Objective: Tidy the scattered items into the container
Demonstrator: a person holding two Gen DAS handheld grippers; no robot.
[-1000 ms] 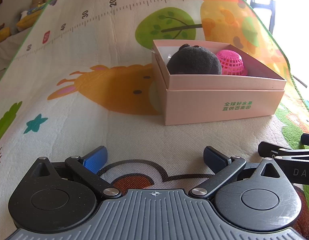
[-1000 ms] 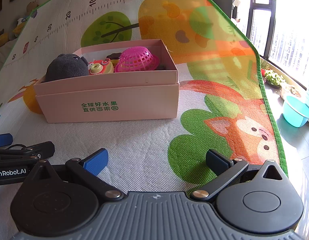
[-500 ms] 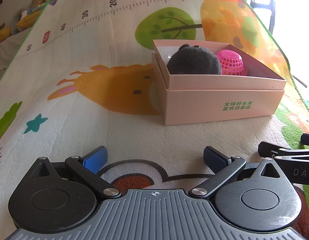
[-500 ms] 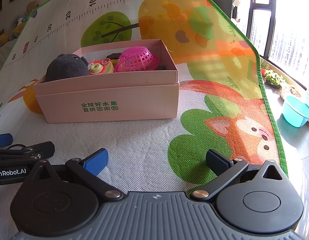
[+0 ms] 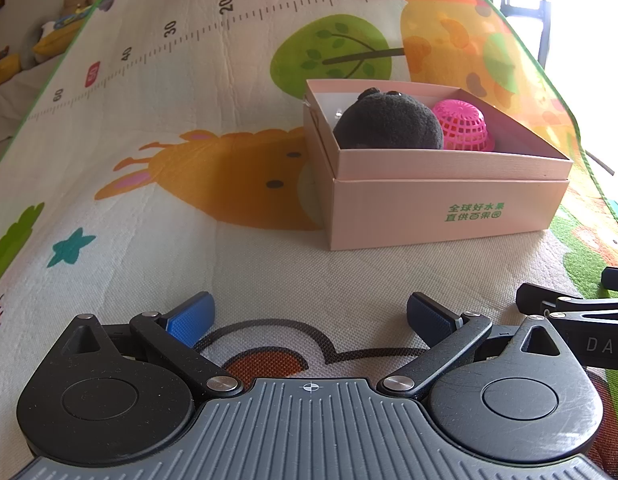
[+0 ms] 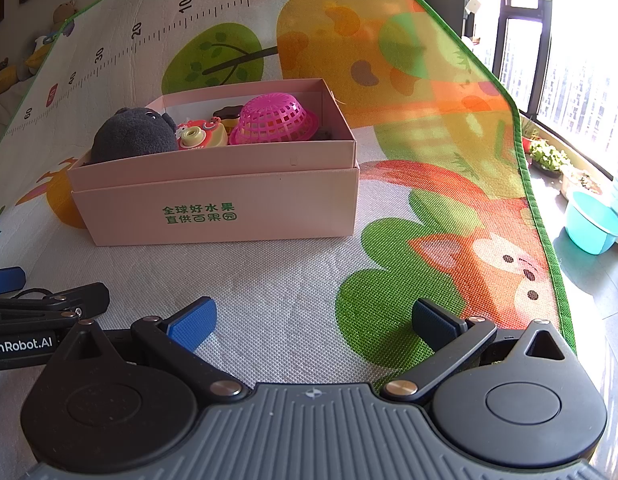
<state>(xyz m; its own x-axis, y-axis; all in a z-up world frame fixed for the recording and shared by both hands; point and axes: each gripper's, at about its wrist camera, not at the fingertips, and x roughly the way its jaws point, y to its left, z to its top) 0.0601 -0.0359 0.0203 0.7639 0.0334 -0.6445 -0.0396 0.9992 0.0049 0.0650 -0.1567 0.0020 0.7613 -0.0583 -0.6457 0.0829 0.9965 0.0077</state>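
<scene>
Looking along the left wrist view, the left tongs (image 5: 309,316) are seen spread wide with nothing between the blue pads (image 5: 189,318), held low over the play mat (image 5: 149,160). A pink box (image 5: 441,200) with green lettering is set on the mat ahead and to the right, well apart from the pads. A dark plush toy (image 5: 389,124) is seen inside it, touching the near wall, and a pink mesh basket (image 5: 465,128) lies upside down just beside the plush on its right. Part of the right tongs (image 5: 577,312) is seen at the right edge, near the mat. From the right wrist view, the right tongs (image 6: 313,322) are likewise spread wide and empty, low over the mat (image 6: 289,280). The box (image 6: 217,204) is seen ahead and slightly left, with the plush toy (image 6: 133,134) at its left end, a red toy camera (image 6: 197,136) in the middle and the mesh basket (image 6: 273,120) at the right, all inside. A dark round item behind the camera is too hidden to be identified. The left tongs (image 6: 37,300) are seen at the left edge. A turquoise basin (image 6: 589,224) is seen on the floor beyond the mat's green border.
</scene>
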